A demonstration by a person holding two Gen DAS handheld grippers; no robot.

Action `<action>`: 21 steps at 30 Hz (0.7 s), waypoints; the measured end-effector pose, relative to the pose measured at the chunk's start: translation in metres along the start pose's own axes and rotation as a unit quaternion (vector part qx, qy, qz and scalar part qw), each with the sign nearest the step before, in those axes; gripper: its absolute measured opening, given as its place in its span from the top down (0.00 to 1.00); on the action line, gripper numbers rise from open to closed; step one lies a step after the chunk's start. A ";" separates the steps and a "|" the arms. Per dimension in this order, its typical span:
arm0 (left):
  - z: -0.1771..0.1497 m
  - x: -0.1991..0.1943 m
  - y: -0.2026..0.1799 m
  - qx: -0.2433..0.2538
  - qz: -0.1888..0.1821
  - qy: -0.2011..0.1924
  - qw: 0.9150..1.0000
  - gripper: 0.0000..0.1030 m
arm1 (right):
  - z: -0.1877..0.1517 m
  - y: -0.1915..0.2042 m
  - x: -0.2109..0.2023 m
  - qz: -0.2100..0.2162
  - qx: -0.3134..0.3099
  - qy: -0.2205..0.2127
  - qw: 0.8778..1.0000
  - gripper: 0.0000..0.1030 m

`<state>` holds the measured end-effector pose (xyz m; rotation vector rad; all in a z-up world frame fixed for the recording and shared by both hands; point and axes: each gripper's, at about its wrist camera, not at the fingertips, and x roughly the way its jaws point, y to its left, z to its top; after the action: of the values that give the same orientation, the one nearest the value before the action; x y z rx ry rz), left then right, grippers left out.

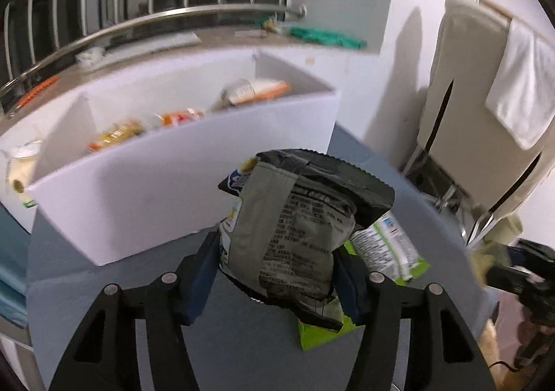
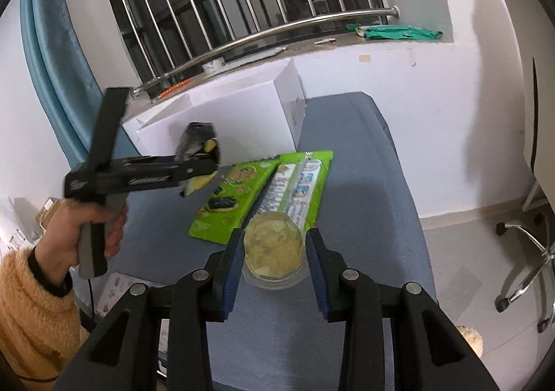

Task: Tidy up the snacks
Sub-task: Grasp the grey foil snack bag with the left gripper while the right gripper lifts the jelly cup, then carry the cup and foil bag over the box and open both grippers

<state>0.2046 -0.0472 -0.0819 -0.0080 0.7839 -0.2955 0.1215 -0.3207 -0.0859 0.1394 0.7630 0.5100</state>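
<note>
My left gripper [image 1: 277, 252] is shut on a crumpled grey and black snack bag [image 1: 295, 228], which its blue pads squeeze from both sides above the blue-grey table [image 1: 242, 349]. In the right wrist view a hand holds this gripper [image 2: 208, 165] with the bag [image 2: 197, 141] in front of the white box [image 2: 225, 113]. My right gripper [image 2: 275, 235] is shut on a clear cup [image 2: 272, 249] of yellowish snack. Two green packets [image 2: 236, 197] [image 2: 298, 183] lie flat on the table just beyond the cup. One green packet [image 1: 388, 245] shows under the bag.
The white box [image 1: 138, 203] has dividers, with orange and yellow snacks in its compartments. Behind it runs a windowsill with a metal rail [image 1: 173, 16] and a green wrapper [image 2: 399, 32]. An office chair base [image 2: 520, 252] stands on the floor at the right.
</note>
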 end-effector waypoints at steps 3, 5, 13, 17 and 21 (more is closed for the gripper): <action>0.003 -0.033 0.005 -0.008 -0.002 -0.035 0.999 0.37 | 0.012 0.005 0.006 0.025 0.003 -0.004 1.000 0.62; 0.004 -0.052 0.011 -0.014 -0.001 -0.059 0.998 0.37 | 0.025 0.013 0.012 0.038 -0.004 -0.007 0.999 0.62; 0.033 -0.091 0.070 -0.057 0.004 -0.120 0.991 0.37 | 0.109 0.055 0.049 0.072 -0.053 -0.024 0.996 0.62; 0.063 -0.070 0.102 -0.096 -0.007 -0.116 0.989 0.37 | 0.162 0.075 0.077 0.090 -0.059 -0.029 0.994 0.62; 0.085 -0.040 0.129 -0.111 0.004 -0.090 0.990 0.37 | 0.210 0.087 0.125 0.086 -0.053 -0.004 0.995 0.62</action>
<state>0.2707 0.0787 -0.0083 -0.2388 0.6330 -0.1946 0.3086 -0.1712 0.0134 0.1083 0.7185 0.7128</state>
